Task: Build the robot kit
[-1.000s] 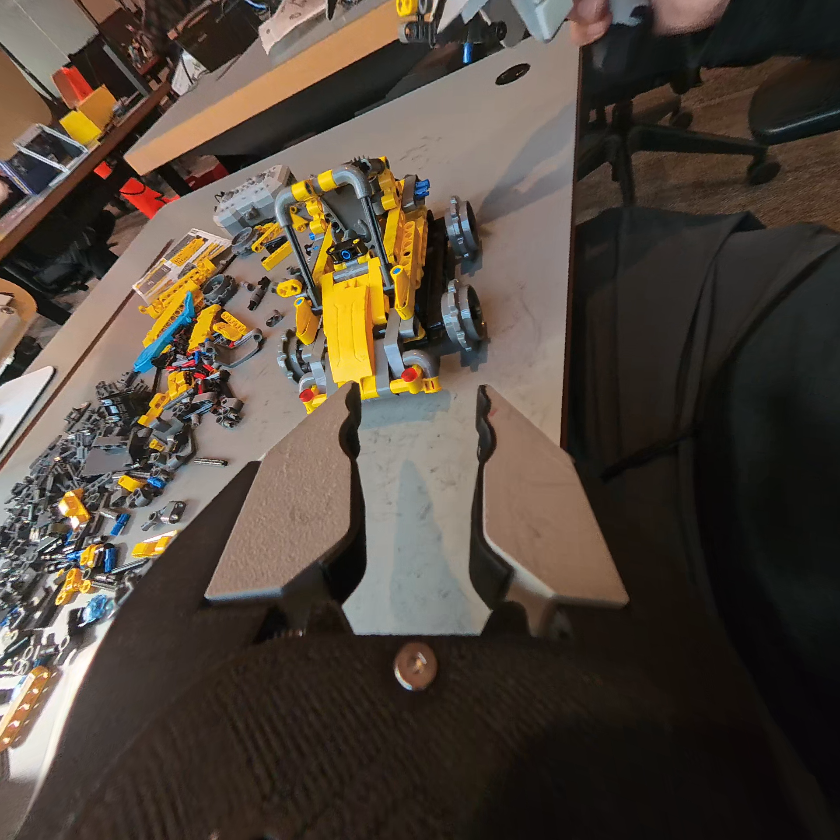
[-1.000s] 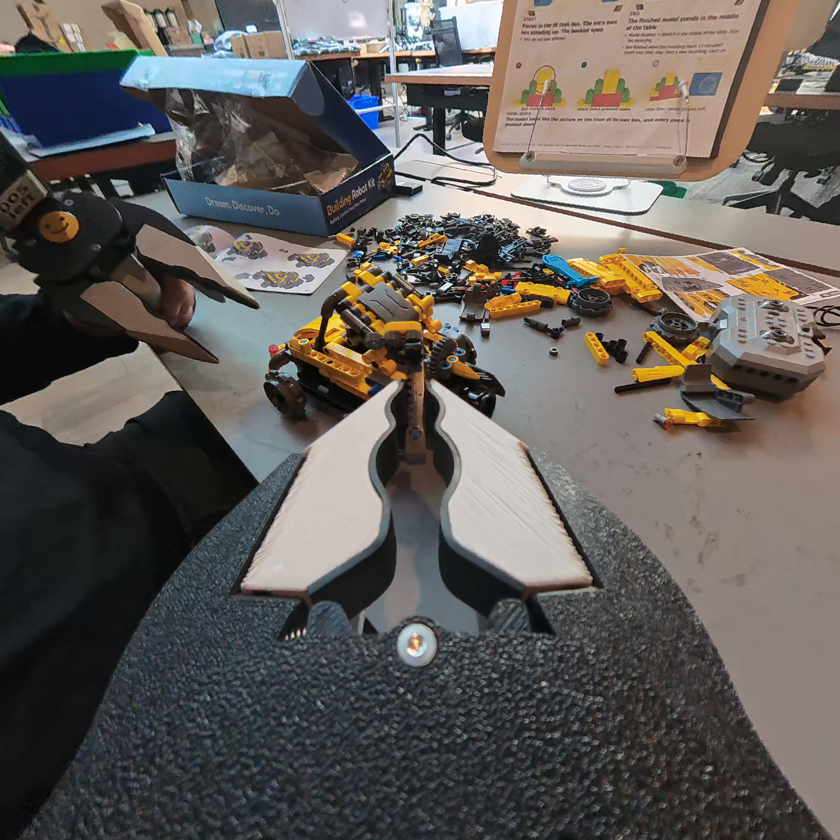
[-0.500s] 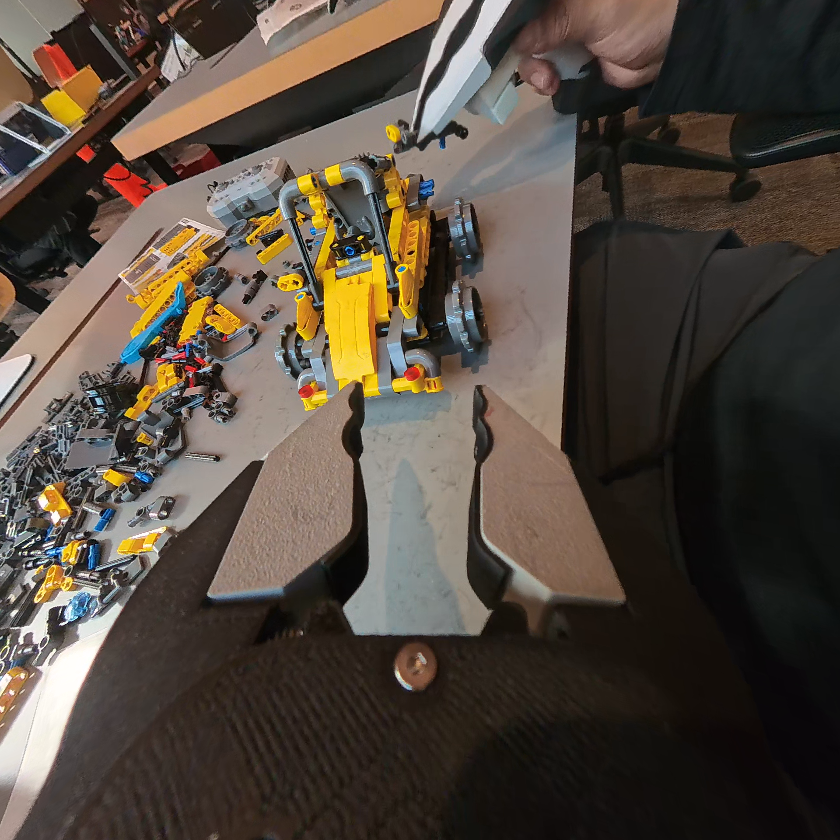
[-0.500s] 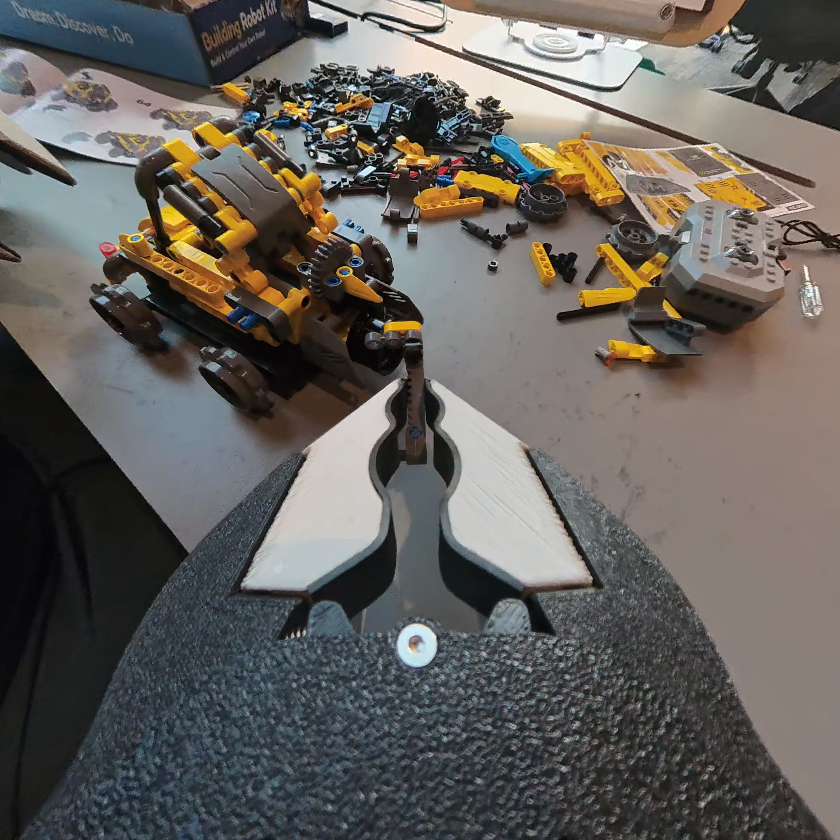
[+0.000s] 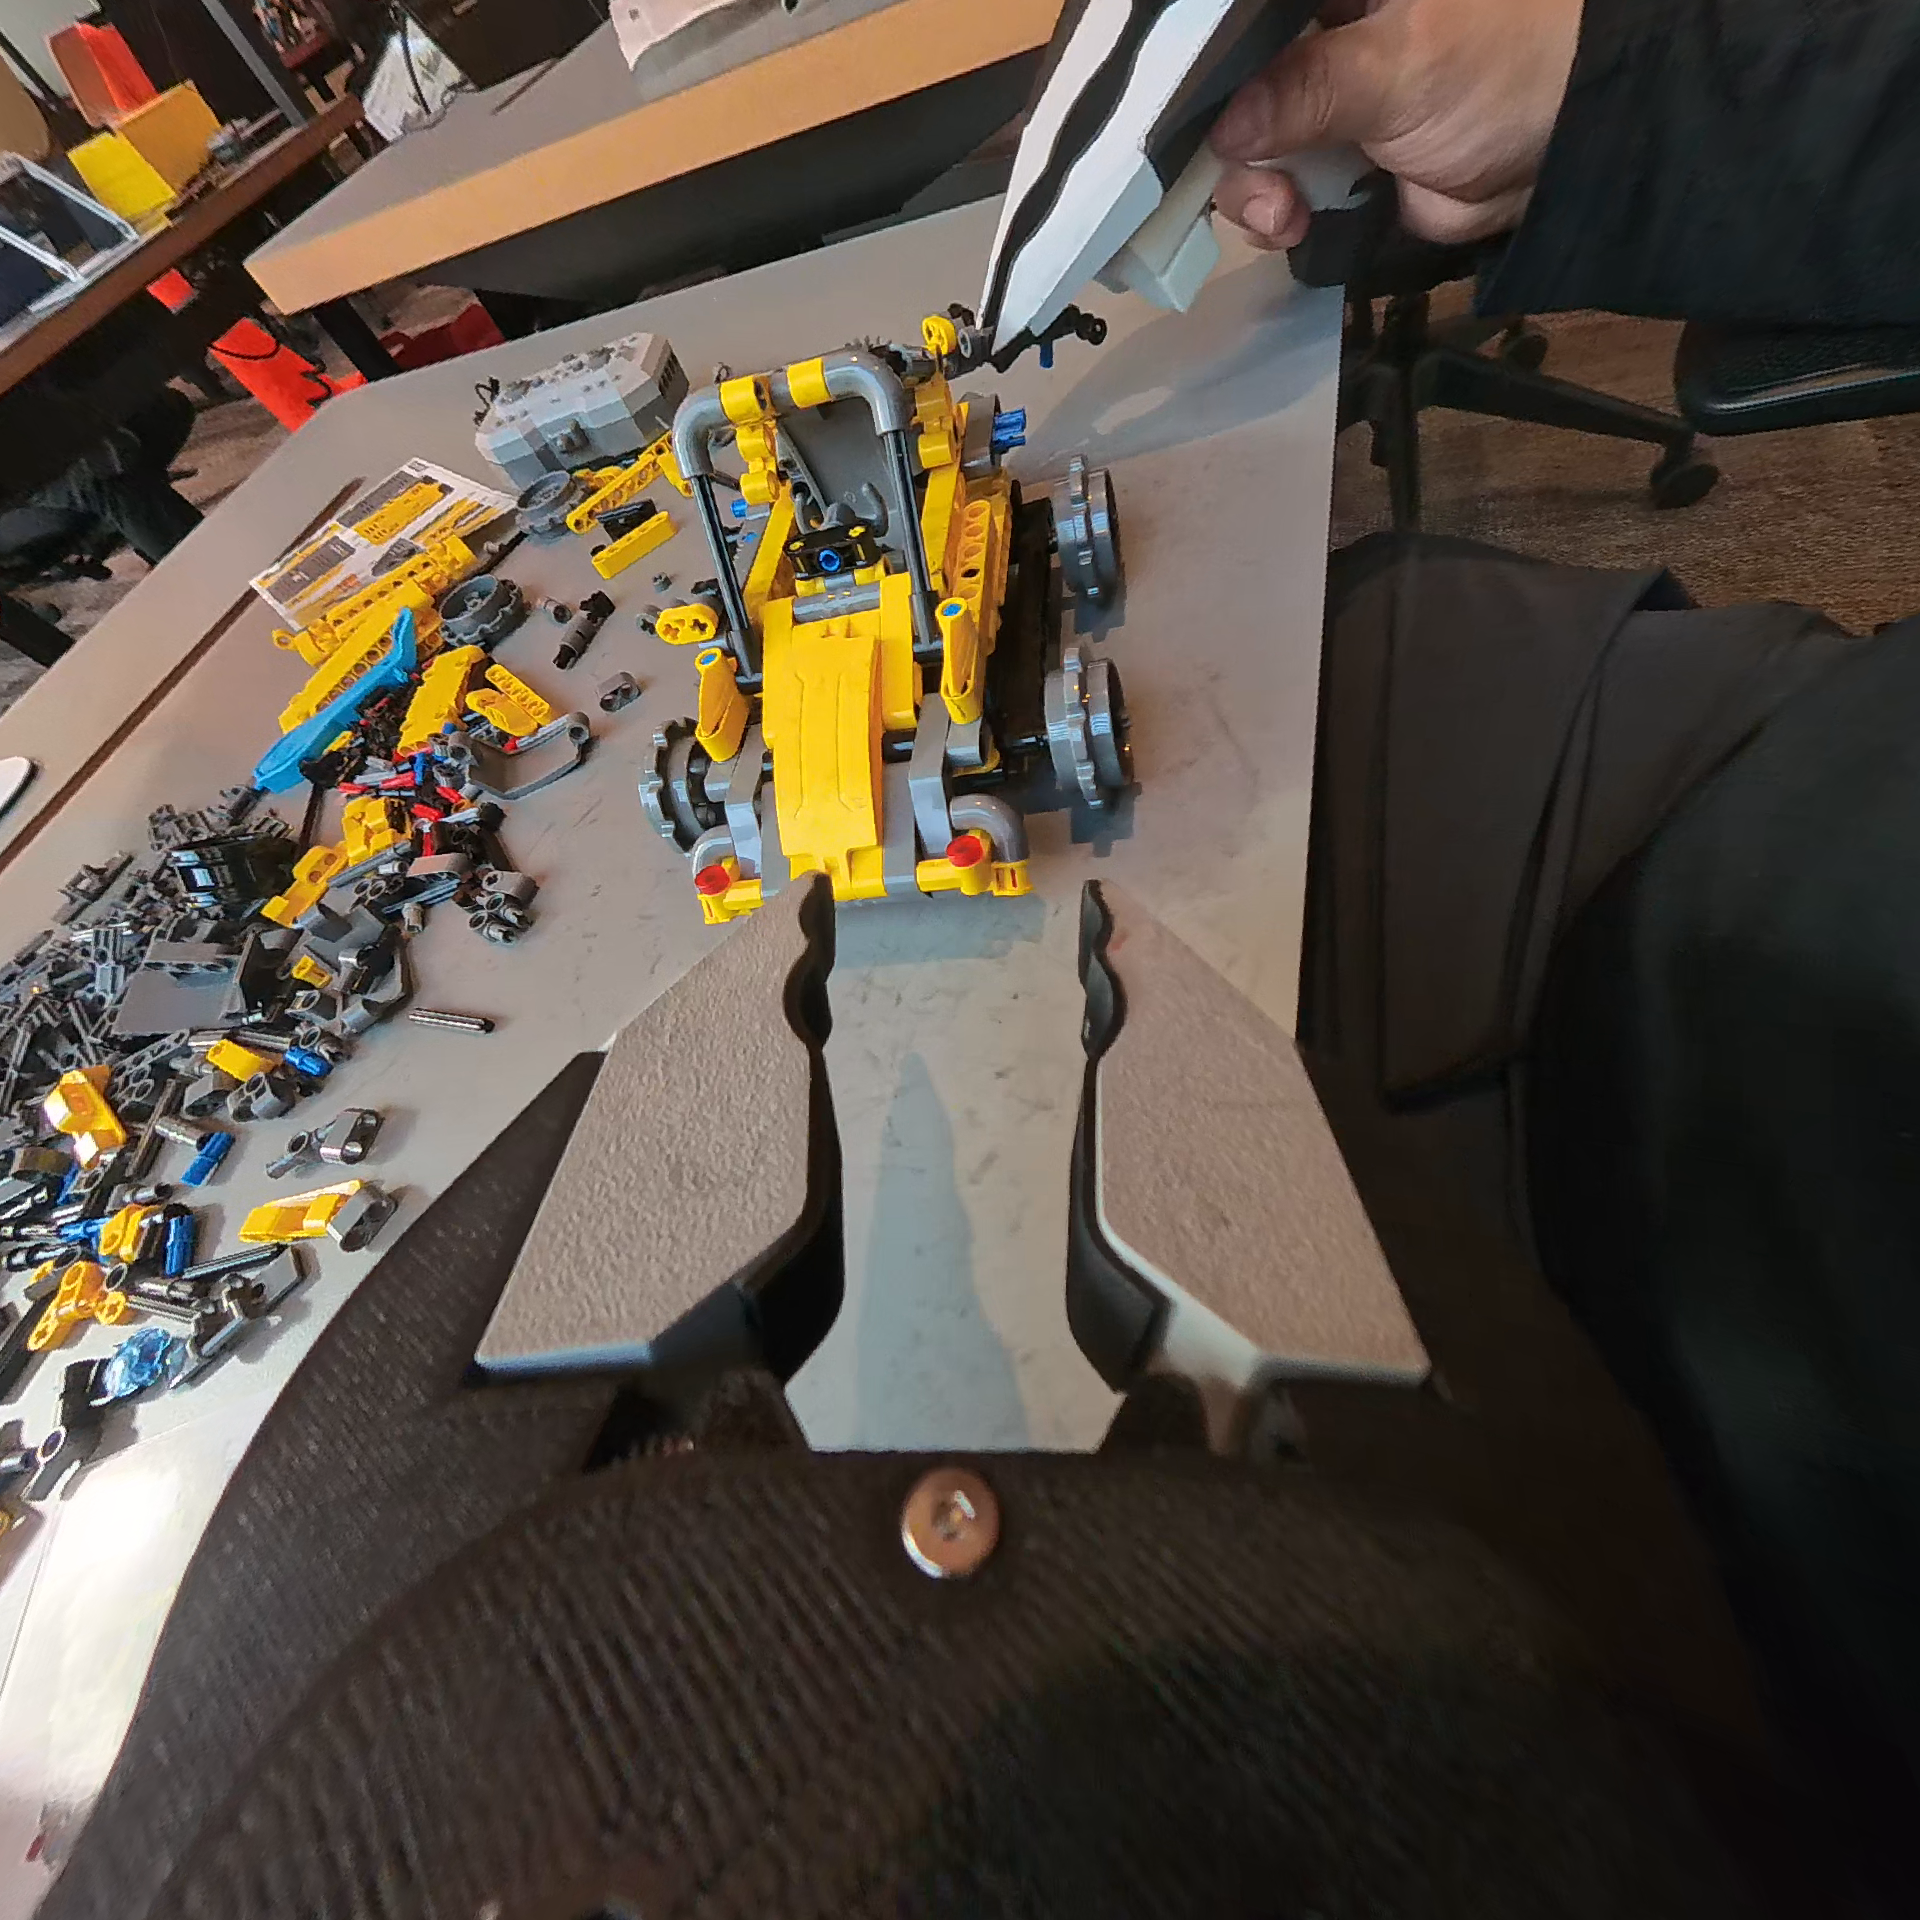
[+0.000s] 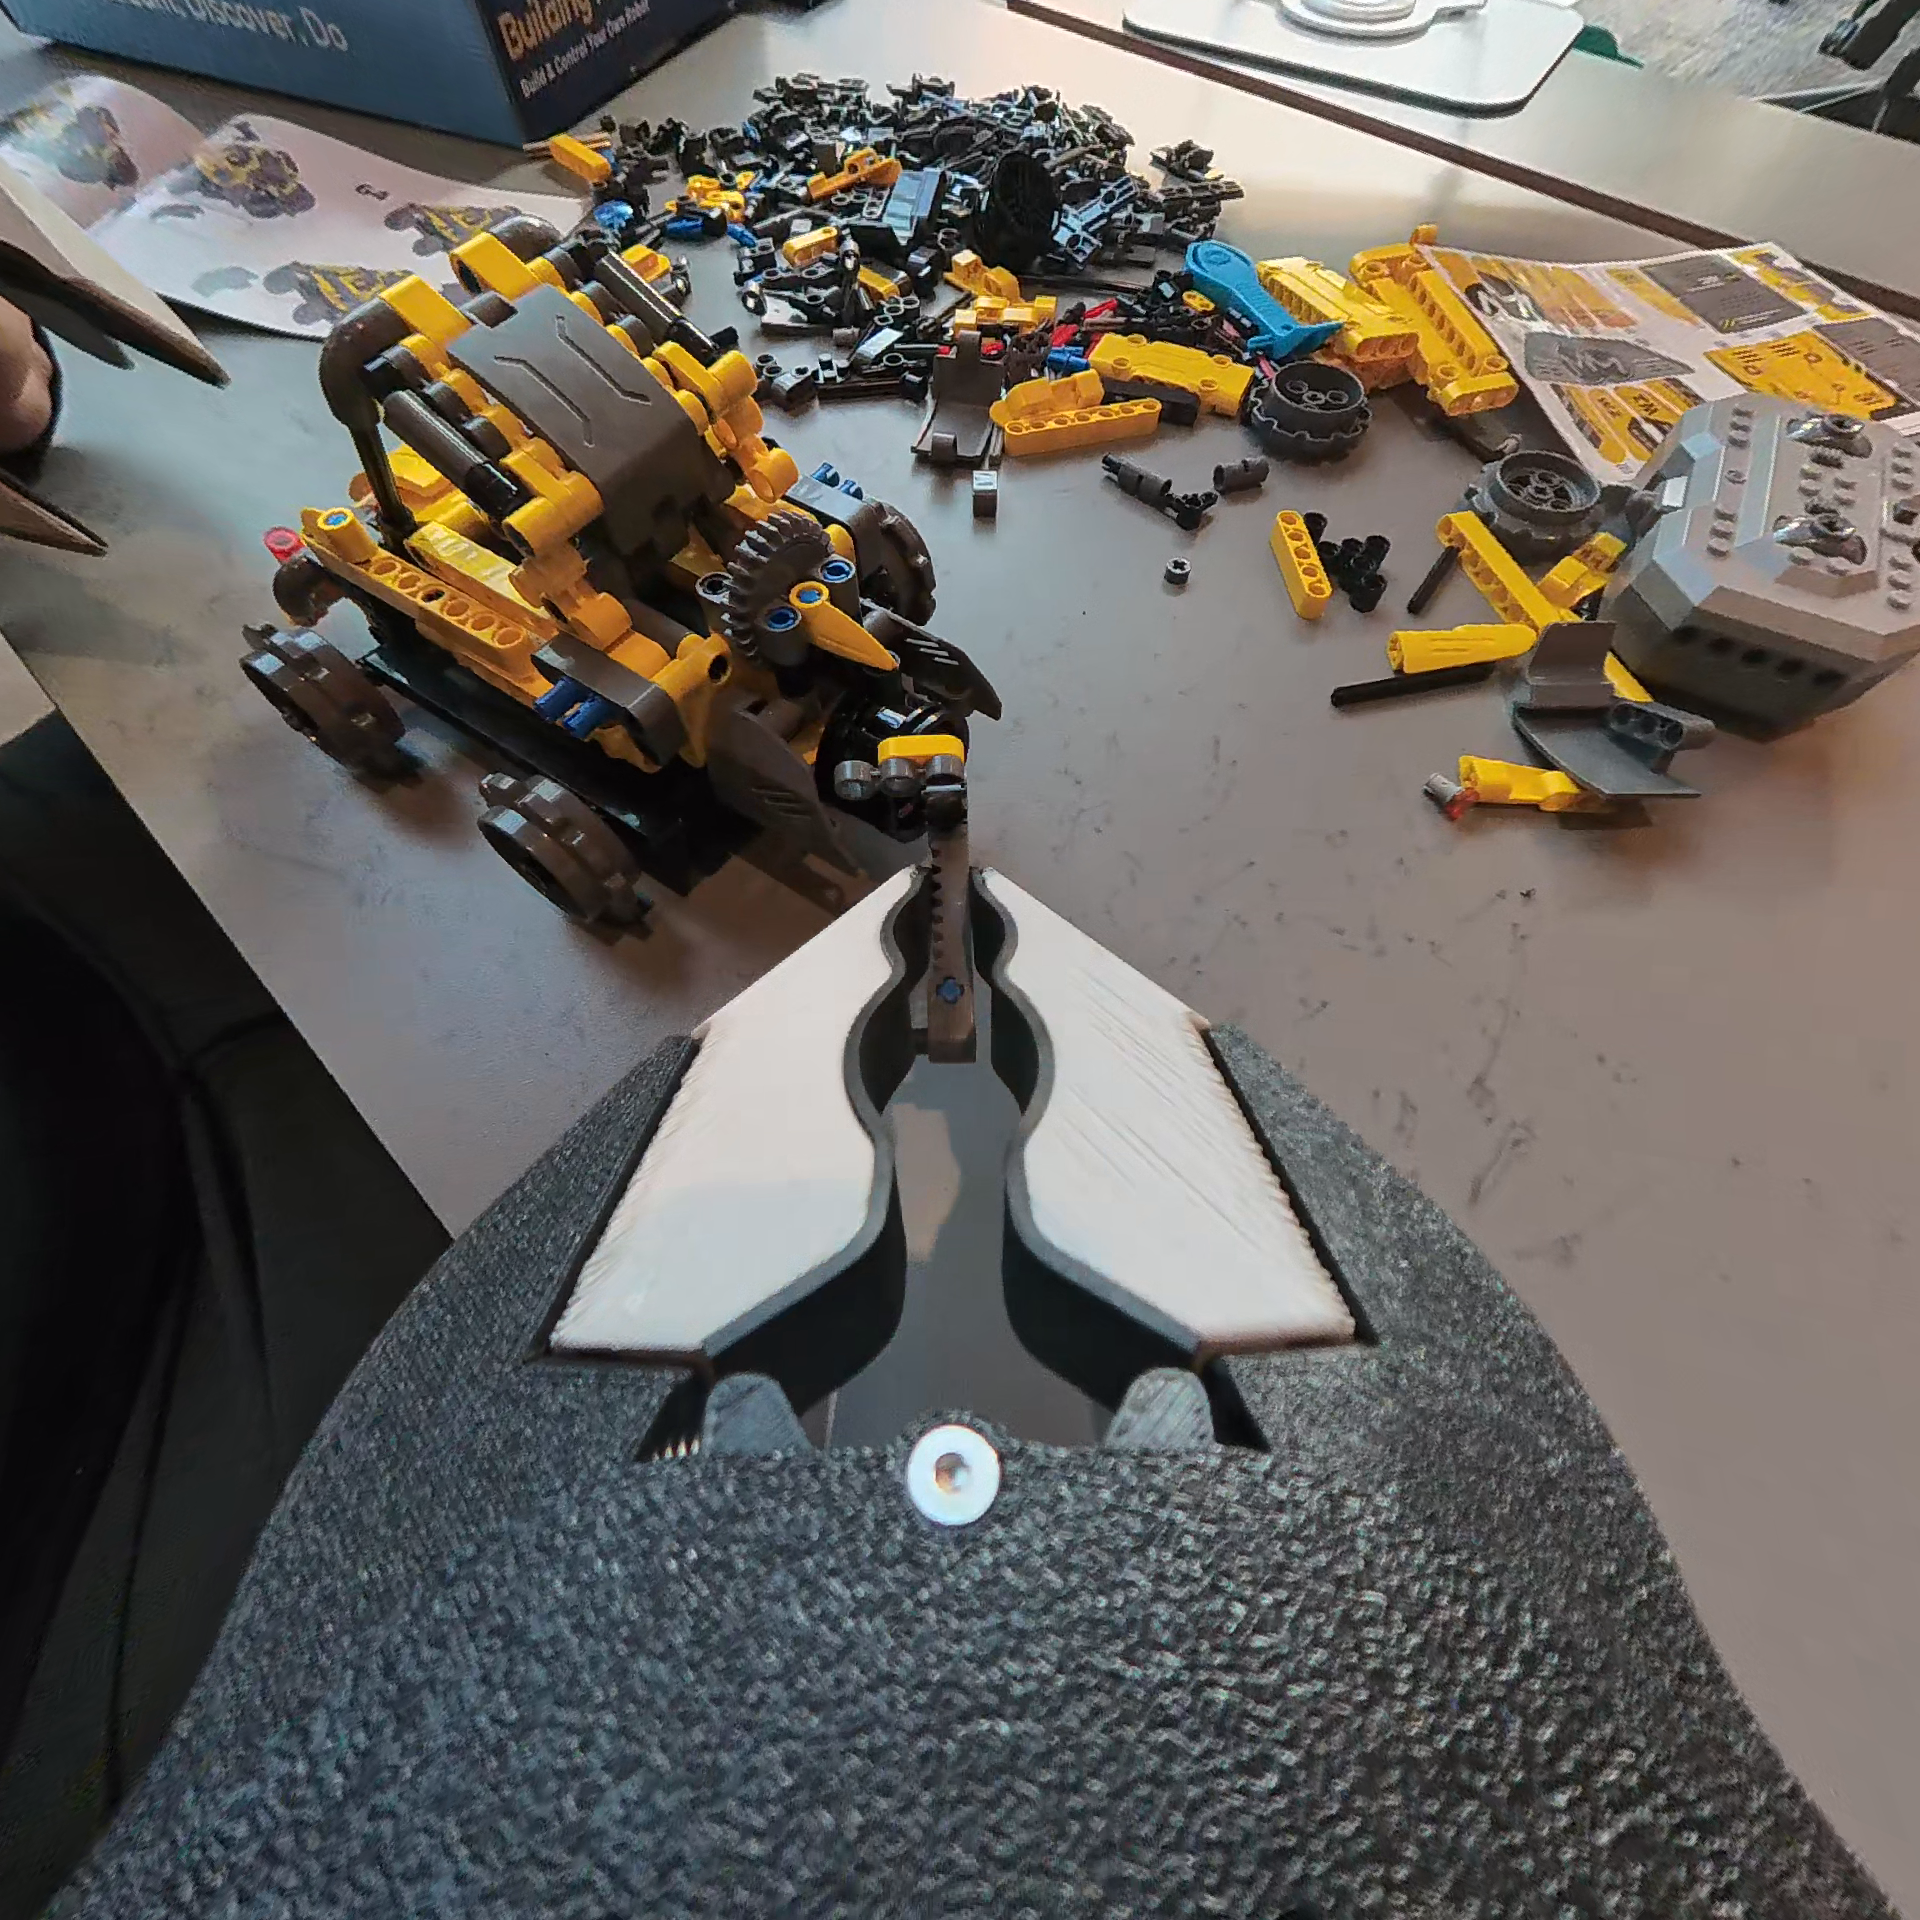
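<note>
A yellow and grey brick-built vehicle (image 5: 862, 644) stands on the grey table (image 5: 956, 1091) near its right edge. My left gripper (image 5: 956, 904) is open and empty, its fingertips just short of the vehicle's near end. My right gripper (image 6: 945, 883) is shut on a dark grey toothed rack piece (image 6: 940, 935) that has a yellow and grey connector at its far tip. That tip sits right at the vehicle's (image 6: 582, 551) end by the black gear. In the left wrist view the right gripper (image 5: 1049, 239), held by a hand, hovers over the vehicle's far end.
Loose black, yellow and grey parts (image 6: 935, 208) lie in a wide pile beyond the vehicle. A grey hub block (image 6: 1787, 551), a blue lever tool (image 6: 1247, 301), printed sheets (image 6: 1714, 332) and a blue box (image 6: 416, 52) are there too. The table edge and a dark-clothed lap (image 5: 1610, 935) are close. My right gripper's tips are some 20 cm from the grey hub block (image 6: 1787, 551). It turns up in the left wrist view (image 5: 609, 364) as well.
My right gripper has come down and forward with the rack piece, up to the vehicle's end. The left gripper has stayed open and almost still.
</note>
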The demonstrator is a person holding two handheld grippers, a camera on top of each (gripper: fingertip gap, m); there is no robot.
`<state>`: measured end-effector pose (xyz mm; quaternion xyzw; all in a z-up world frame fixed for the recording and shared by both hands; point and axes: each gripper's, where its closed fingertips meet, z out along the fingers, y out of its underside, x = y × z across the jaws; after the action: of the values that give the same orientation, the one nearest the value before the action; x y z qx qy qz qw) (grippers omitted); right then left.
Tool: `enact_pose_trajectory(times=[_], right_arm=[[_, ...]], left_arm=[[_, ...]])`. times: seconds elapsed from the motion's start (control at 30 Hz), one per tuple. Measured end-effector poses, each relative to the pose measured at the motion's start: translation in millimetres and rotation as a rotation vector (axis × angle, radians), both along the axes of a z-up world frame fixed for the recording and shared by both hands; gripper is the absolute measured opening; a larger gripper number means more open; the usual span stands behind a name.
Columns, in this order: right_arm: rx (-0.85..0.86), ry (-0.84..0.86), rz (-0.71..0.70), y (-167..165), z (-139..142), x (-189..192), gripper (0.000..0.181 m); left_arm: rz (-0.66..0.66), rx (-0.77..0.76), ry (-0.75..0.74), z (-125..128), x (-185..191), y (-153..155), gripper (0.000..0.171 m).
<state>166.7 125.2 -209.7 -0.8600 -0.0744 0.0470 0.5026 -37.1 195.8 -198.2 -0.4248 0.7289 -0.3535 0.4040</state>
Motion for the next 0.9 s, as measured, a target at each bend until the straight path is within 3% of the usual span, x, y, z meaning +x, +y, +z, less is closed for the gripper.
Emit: enact_pose_trajectory(times=[0.63,0.9], right_arm=[[-0.062,0.022,0.016,1,-9,-2,0.007],[-0.107,0.11,0.074,10,-12,-9,0.007]], left_arm=[[0.016,0.023,0.017,-4,2,1,0.045],[0.129,-0.094,0.105,-12,9,21,0.07]])
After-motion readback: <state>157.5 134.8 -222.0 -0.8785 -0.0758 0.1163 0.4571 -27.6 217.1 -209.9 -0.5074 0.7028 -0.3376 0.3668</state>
